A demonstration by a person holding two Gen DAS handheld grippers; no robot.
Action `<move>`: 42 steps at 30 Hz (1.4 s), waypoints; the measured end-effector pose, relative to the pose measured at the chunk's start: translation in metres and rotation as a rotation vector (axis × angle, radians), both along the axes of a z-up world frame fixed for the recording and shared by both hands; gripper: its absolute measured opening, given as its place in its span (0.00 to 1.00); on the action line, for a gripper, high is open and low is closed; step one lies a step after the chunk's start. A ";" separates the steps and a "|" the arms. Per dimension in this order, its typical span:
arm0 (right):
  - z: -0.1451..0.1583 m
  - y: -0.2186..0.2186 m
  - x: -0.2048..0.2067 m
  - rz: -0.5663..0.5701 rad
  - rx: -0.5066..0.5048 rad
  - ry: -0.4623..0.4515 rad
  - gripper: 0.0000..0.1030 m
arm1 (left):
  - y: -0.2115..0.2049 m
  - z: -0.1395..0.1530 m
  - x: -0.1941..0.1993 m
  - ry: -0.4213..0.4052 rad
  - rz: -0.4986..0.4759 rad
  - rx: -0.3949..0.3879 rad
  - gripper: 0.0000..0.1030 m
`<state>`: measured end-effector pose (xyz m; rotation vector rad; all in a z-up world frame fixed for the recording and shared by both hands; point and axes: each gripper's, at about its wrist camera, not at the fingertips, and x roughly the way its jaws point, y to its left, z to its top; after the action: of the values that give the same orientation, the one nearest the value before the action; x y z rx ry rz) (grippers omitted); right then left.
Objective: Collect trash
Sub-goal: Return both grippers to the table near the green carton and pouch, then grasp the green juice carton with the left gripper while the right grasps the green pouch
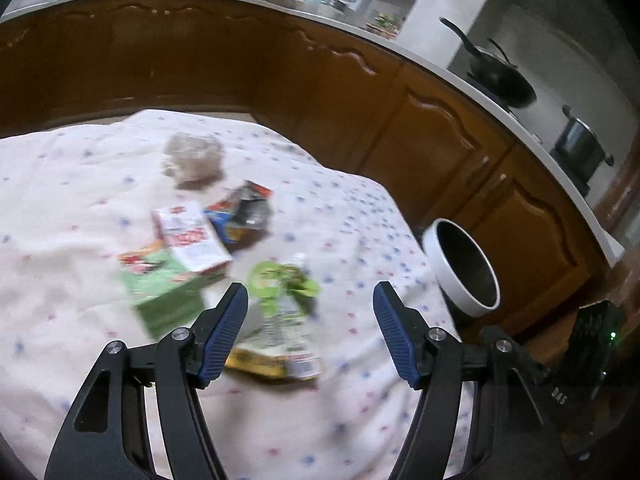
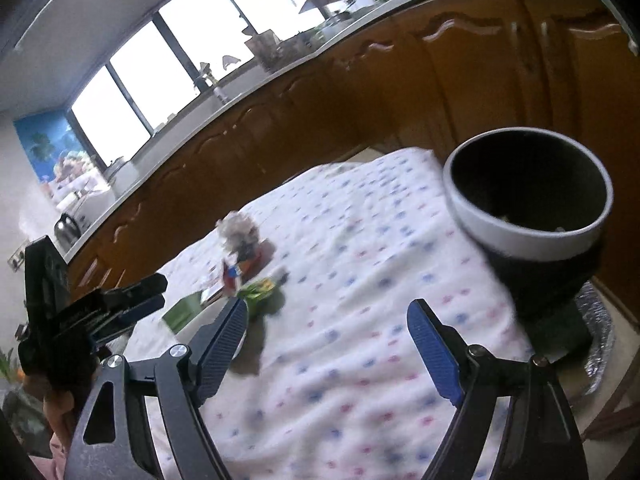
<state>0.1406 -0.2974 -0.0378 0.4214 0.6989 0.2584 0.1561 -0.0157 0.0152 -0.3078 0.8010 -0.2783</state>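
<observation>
A table under a white cloth (image 1: pixel 352 216) dotted blue and pink fills both views, with brown kitchen cabinets (image 1: pixel 440 128) running behind it.

Off the table's right edge stands a trash bin (image 1: pixel 460 276) with a white rim and dark inside, its mouth open upward; in the right wrist view it sits at the far right, tilted by the lens.

The left gripper (image 1: pixel 310 316) angles down over the near middle of the cloth. Its jaws stand apart with nothing between the blue pads (image 1: pixel 228 332), and the cloth and trash show through the gap. In the right wrist view it appears at the left edge, reaching toward the pile.

The right gripper (image 2: pixel 326 336) also tilts downward, over the near right part of the table. Its jaws are spread wide and empty, with only cloth between them.

The trash lies in a loose cluster at mid-table, left of the bin and well apart from it. A green box (image 1: pixel 164 292) lies flat at the near left, long axis running near to far. A white and red carton (image 1: pixel 192 236) rests partly on it, slanted from far left to near right. A flattened green and yellow pouch (image 1: pixel 284 320) lies just beyond the left gripper's fingertips, its long axis near to far. A dark crumpled wrapper (image 1: pixel 244 212) sits farther back, and a clear crumpled bag (image 1: pixel 192 158) lies farthest. All are blurred.
</observation>
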 end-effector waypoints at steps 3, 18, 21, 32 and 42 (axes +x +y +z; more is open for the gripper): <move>-0.004 0.021 0.002 0.041 0.010 0.012 0.81 | 0.024 -0.003 -0.004 0.012 0.040 -0.013 0.64; -0.017 0.103 0.022 0.184 -0.046 0.044 0.80 | 0.093 -0.034 0.017 0.138 0.168 -0.118 0.72; -0.026 0.112 0.031 0.202 -0.033 0.077 0.78 | 0.095 -0.044 0.031 0.191 0.148 -0.148 0.72; -0.059 0.128 0.069 0.246 0.019 0.191 0.58 | 0.084 -0.062 0.061 0.270 0.122 -0.129 0.72; -0.058 0.116 0.052 0.274 0.040 0.176 0.29 | 0.078 -0.064 0.053 0.245 0.064 -0.065 0.61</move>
<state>0.1928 -0.1815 -0.0955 0.3885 0.9263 0.4989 0.2091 0.0624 -0.0487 -0.4340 1.0226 -0.2086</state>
